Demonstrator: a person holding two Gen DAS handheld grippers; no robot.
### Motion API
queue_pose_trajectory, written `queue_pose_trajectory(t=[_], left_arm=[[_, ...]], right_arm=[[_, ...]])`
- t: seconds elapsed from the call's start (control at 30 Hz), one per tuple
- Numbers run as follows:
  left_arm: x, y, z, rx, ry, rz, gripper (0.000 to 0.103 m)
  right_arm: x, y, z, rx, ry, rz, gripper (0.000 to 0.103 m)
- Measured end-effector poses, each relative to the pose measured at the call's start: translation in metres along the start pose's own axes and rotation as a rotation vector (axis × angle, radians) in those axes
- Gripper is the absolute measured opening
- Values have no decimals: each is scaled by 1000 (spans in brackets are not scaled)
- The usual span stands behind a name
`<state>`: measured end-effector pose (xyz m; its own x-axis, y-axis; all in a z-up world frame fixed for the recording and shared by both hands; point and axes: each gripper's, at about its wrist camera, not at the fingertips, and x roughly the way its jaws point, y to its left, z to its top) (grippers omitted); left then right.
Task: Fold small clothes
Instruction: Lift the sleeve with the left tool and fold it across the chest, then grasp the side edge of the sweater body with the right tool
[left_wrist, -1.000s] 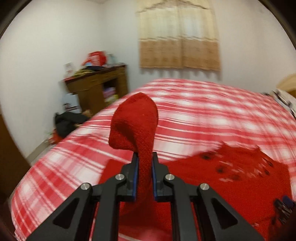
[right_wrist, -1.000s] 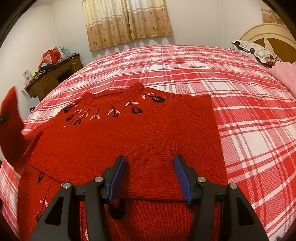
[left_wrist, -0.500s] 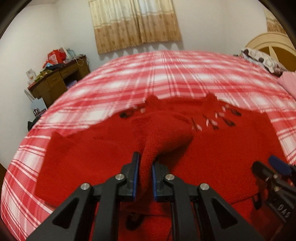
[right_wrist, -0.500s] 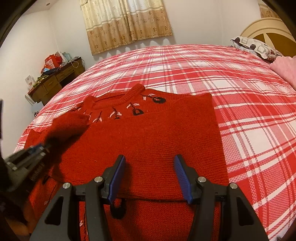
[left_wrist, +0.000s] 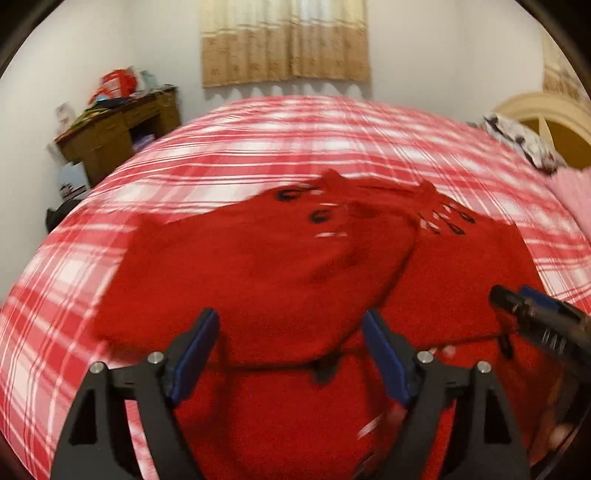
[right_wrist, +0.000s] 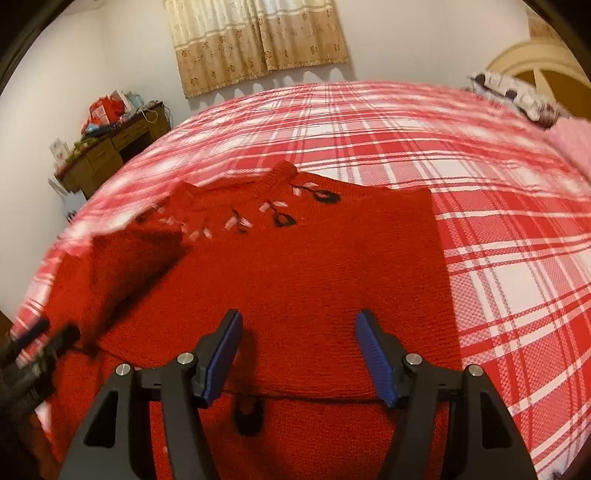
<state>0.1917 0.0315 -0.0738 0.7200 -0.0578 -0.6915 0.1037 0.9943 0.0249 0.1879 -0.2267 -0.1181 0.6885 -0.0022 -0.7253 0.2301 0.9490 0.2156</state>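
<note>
A red knit sweater (left_wrist: 266, 266) (right_wrist: 314, 266) with black and white embroidery at the collar lies on the red plaid bed (left_wrist: 295, 147) (right_wrist: 498, 240), both sleeves folded across its front. My left gripper (left_wrist: 290, 332) hovers over the left folded sleeve; its jaws are opening wide, with nothing pressed between the pads. My right gripper (right_wrist: 297, 336) hangs above the right folded sleeve, jaws opening, pads clear of the cloth. Each gripper also shows at the edge of the other's view, the right gripper (left_wrist: 532, 310) at the right, the left gripper (right_wrist: 33, 350) at the left.
A cluttered wooden desk (left_wrist: 118, 136) (right_wrist: 107, 147) stands against the left wall. A curtain (left_wrist: 284, 37) hangs on the far wall. A patterned pillow (right_wrist: 517, 92) and a pink blanket (left_wrist: 572, 192) lie by the arched headboard (left_wrist: 546, 122) at the right.
My left gripper carried the left sleeve from up in the air down across the sweater's front, then let go and opened wide. My right gripper stayed put and widened slightly.
</note>
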Motion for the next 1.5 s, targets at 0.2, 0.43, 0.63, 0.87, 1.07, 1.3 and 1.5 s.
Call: queue_pose_trajectory(t=[0.2, 0.43, 0.63, 0.87, 1.07, 1.3, 1.5], left_arm=[[-5, 49, -24, -140, -25, 55, 87], [21, 55, -34, -179, 43, 46, 91], [25, 49, -35, -164, 41, 57, 99], [24, 57, -37, -175, 42, 41, 103], [24, 59, -38, -181, 41, 33, 103], [22, 59, -39, -179, 41, 36, 103], [22, 58, -39, -181, 37, 40, 103]], right_arm=[[-1, 33, 29, 121, 46, 286, 65], [38, 80, 44, 185, 175, 396, 65], [50, 124, 39, 90, 214, 334, 77], [64, 150, 26, -94, 228, 174, 78], [51, 87, 23, 33, 192, 181, 78], [33, 35, 25, 270, 168, 308, 78], [37, 116, 37, -32, 180, 245, 78]])
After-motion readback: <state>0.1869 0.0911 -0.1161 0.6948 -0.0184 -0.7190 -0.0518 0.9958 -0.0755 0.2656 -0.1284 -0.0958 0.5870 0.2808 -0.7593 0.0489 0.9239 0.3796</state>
